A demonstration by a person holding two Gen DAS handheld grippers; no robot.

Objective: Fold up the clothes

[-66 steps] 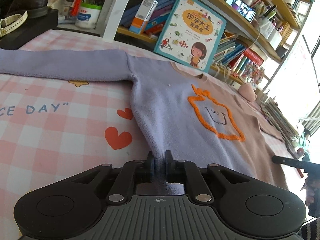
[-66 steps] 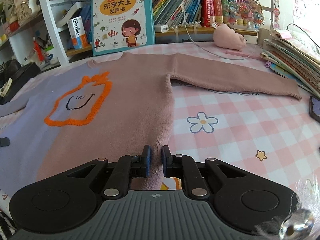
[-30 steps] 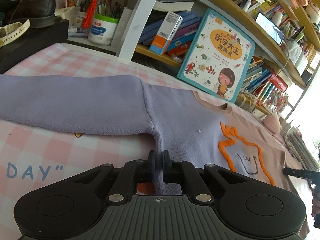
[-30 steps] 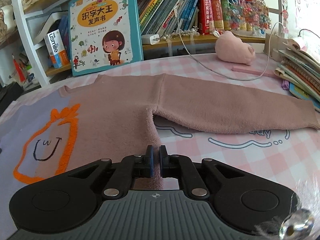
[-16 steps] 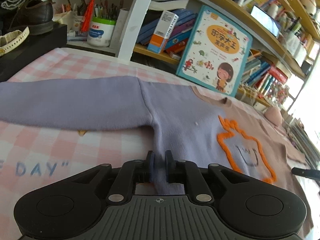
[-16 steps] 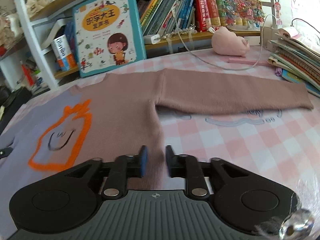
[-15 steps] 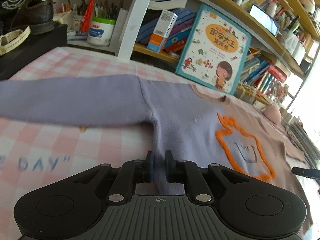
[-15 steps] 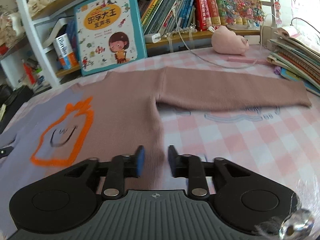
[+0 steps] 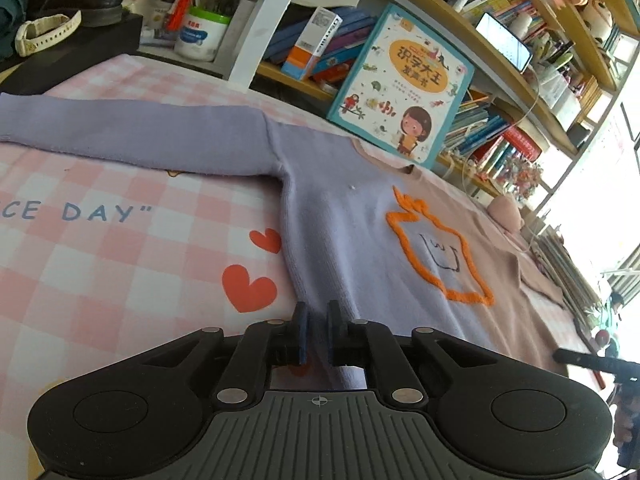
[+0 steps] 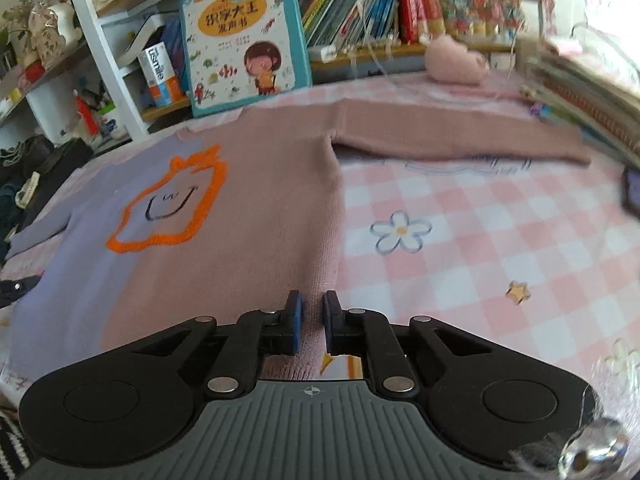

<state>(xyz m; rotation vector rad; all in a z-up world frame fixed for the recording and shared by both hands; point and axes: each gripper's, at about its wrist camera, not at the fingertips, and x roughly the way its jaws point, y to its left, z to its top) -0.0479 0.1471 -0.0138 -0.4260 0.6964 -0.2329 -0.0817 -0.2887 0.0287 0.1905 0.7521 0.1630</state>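
Sweater (image 9: 340,216) lies flat, centre frame (sleeves spread). Left gripper (image 9: 316,330) and right gripper (image 10: 311,326) straddle its hem, jaws narrowly parted, unclamped. Risk: closing shallow, hem slips free.

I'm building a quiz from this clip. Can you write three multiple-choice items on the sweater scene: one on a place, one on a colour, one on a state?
1. Where does the picture book stand?
A. against the shelf behind the sweater's collar
B. flat on the sweater
C. under the phone

2. What colour is the outline stitched on the sweater?
A. green
B. orange
C. white

3. How do the sleeves lie?
A. both folded over the chest
B. one folded in
C. both spread out flat

Answers: 1 A, it leans upright at the shelf behind the collar. 2 B, the outline is orange yarn. 3 C, the purple sleeve and pink sleeve each stretch sideways on the checked cloth.
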